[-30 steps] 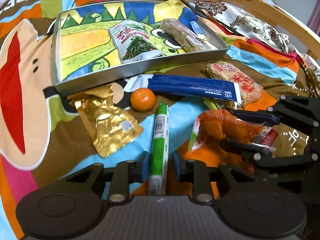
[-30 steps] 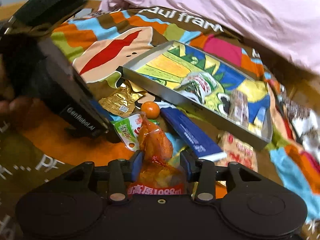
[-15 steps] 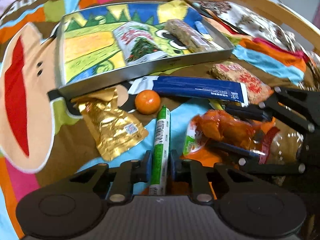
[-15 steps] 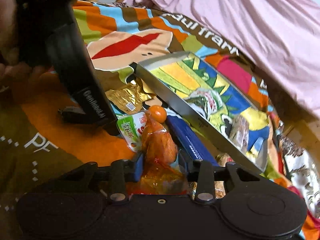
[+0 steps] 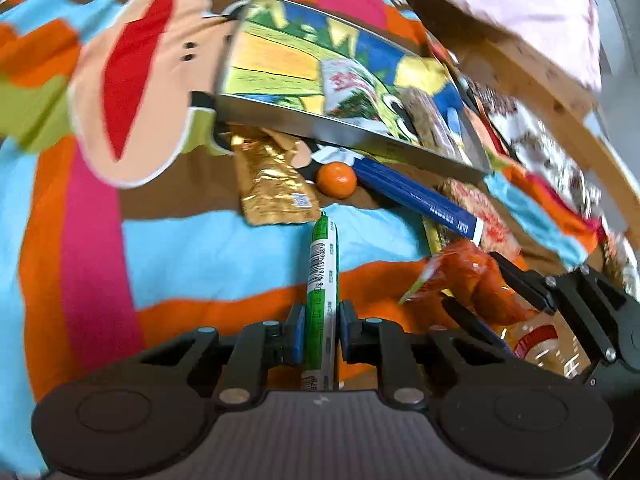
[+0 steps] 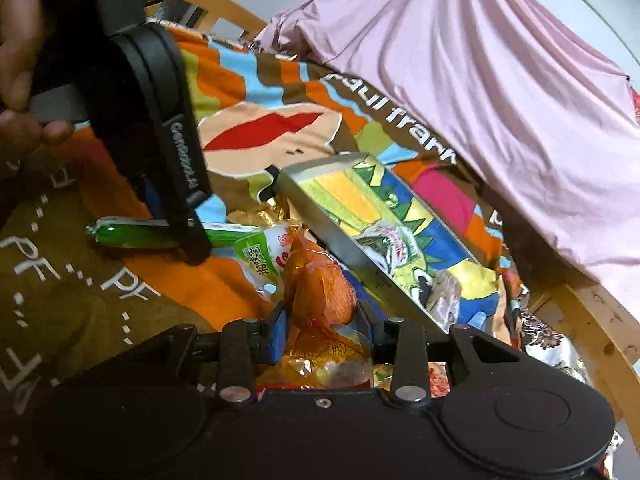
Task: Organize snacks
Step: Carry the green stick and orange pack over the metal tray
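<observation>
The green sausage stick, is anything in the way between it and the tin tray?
Yes, a little. The green sausage stick, held in the left gripper, points toward the tin tray. A gold packet and a small orange lie on the blanket before the tray's near wall. Above them, nothing visible blocks the way.

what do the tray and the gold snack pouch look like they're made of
Tray: likely thin metal; its plain grey side wall has a dull sheen, with a printed cartoon inside.
Gold pouch: looks like metallised foil or foil-look plastic; it is shiny, creased and catching light.
</observation>
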Available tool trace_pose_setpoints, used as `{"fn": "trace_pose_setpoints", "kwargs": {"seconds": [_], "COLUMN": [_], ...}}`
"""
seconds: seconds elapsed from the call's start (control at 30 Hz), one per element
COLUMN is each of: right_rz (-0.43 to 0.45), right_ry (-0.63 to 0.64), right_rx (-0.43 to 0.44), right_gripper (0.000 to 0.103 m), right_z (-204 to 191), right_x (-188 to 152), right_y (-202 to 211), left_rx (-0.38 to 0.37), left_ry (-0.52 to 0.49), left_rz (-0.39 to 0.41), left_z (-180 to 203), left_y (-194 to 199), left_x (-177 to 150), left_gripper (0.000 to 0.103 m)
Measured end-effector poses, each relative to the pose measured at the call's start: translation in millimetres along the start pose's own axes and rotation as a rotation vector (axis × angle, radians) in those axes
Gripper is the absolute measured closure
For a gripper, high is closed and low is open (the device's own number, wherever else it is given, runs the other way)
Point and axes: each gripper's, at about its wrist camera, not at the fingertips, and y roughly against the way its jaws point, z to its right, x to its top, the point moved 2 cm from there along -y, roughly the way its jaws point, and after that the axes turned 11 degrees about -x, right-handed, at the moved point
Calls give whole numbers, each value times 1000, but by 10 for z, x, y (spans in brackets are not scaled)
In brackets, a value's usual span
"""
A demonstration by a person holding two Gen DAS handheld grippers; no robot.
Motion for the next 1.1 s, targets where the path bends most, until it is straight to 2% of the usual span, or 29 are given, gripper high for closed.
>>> {"fn": "trace_pose_setpoints", "kwargs": {"seconds": [0.17,0.4,0.77,1.1], "right_rz": [22,58,74,38], "right_ry": [-37,-88,-184,-289], "right_rx": [-28,-71,-137,-155], "right_gripper": [65,65,65,65], "right_z": [89,294,928,1457], "right_x": [56,202,467,654], "right_y": [123,147,-283,-1200], "left_rx": [-13,-25,-19,12], "left_ry": [51,3,-68,-142], "left_rz": [67,144,258,313], "left_z": [0,148,422,472], "left_y": [198,377,379,38], "left_x": [-85,9,709,1409], "left_gripper": [85,85,85,85]}}
